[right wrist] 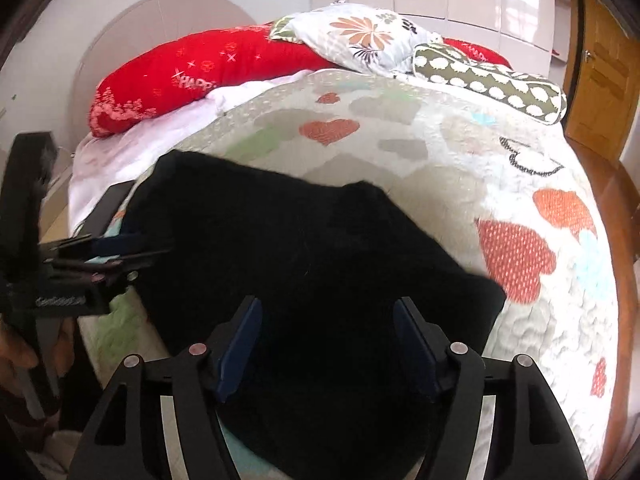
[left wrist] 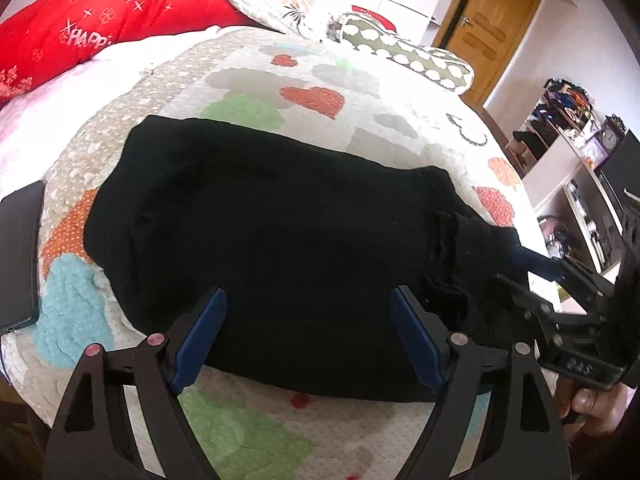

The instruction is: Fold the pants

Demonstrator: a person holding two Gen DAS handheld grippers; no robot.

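My left gripper [left wrist: 308, 332] fingers wide over pants' [left wrist: 272, 232] near edge | right gripper [right wrist: 326, 344] wide too, holding nothing | pants flat on bed [left wrist: 320, 80], ready for refolding.

White "HAPP" — rest of the word unclear — on the red pillow [left wrist: 100, 20] by the headboard

Black pants [right wrist: 304, 264] on heart-print quilt [right wrist: 460, 148].
Right gripper [right wrist: 326, 340] spread wide over the fabric's near edge; left gripper [right wrist: 132, 252] at its left edge, jaw state unclear.
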